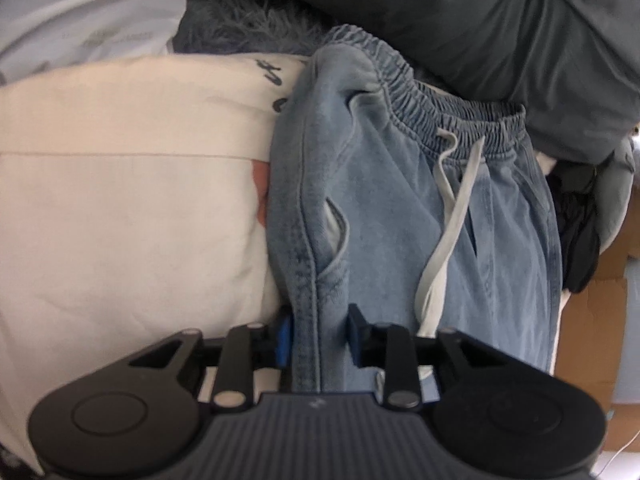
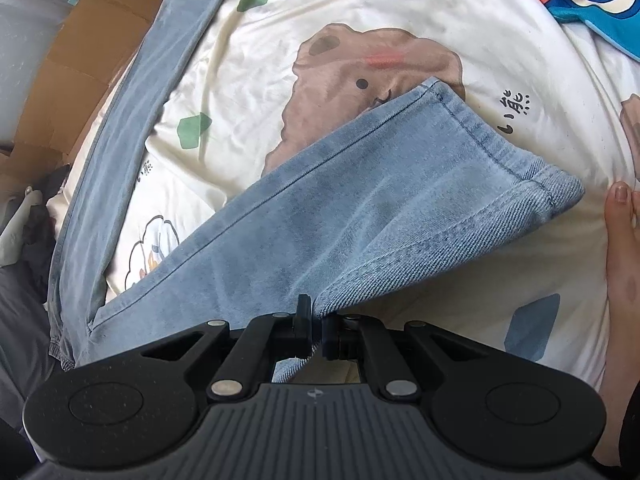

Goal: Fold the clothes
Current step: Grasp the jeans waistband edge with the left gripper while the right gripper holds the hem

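Light blue jeans (image 1: pixel 400 208) with an elastic waistband (image 1: pixel 432 108) and a pale drawstring (image 1: pixel 448 220) lie on a cream bedsheet. My left gripper (image 1: pixel 318 340) is shut on the jeans' side seam below the pocket. In the right wrist view, one trouser leg (image 2: pixel 360 208) is lifted, its hem (image 2: pixel 500 148) ahead; my right gripper (image 2: pixel 316 332) is shut on this leg's edge. The other leg (image 2: pixel 132 120) lies flat and stretches away at the left.
The cream sheet (image 2: pixel 248 60) carries a brown bear print. A dark grey pillow (image 1: pixel 500 28), a fluffy blue-grey fabric (image 1: pixel 248 20) and dark clothes (image 1: pixel 580 232) lie beyond the waistband. Cardboard (image 2: pixel 80 48) borders the bed. A bare foot (image 2: pixel 624 248) rests at the right.
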`<state>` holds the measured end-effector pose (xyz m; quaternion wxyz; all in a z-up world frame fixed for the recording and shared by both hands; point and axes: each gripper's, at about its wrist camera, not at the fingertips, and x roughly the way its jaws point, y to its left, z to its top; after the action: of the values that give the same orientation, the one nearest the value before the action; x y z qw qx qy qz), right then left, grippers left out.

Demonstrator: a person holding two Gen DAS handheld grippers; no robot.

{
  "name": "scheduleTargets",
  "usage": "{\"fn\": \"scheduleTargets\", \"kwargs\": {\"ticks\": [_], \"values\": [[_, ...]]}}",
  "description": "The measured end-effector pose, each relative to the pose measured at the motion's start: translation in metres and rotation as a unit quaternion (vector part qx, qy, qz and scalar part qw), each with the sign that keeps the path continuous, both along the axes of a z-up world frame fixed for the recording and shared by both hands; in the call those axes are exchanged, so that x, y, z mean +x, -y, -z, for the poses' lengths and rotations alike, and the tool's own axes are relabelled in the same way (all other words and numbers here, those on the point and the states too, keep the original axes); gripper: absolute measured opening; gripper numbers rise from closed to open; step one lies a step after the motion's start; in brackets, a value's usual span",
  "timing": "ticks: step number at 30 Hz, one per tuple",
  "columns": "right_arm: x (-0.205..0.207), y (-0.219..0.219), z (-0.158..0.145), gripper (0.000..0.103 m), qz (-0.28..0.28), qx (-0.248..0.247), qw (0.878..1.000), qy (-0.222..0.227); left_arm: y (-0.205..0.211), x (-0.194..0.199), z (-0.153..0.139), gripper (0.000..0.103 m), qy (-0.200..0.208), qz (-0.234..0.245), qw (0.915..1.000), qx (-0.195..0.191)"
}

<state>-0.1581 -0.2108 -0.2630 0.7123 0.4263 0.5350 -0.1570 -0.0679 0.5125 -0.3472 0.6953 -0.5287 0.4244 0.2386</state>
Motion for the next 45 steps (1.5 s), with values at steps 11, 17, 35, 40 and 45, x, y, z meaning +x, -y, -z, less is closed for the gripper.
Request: {"fn": "scheduleTargets", "kwargs": {"ticks": [11,17,35,40,45], "values": [[-0.003,-0.004,0.003,0.002,0.005,-0.001,1.000,-0.005,0.018,-0.026,0.003,0.051,0.049,-0.038,0.9968,-0.050],[-0.003,-0.002,0.002,0.002,0.006,0.000,1.000,-0.001,0.007,-0.025,0.008,0.021,0.037,-0.035,0.9970,-0.057],[0.001,0.003,-0.005,0.002,0.025,0.004,0.999,0.035,0.011,-0.015,-0.031,0.012,0.025,0.010,0.9996,-0.003],[0.007,0.004,-0.018,0.002,0.026,0.003,0.998,0.057,0.012,-0.005,-0.044,0.011,0.025,0.028,0.9993,0.008],[0.015,0.005,-0.038,0.002,0.018,-0.003,0.997,0.080,0.017,0.006,-0.059,0.010,0.037,0.040,0.9984,0.015]]}}
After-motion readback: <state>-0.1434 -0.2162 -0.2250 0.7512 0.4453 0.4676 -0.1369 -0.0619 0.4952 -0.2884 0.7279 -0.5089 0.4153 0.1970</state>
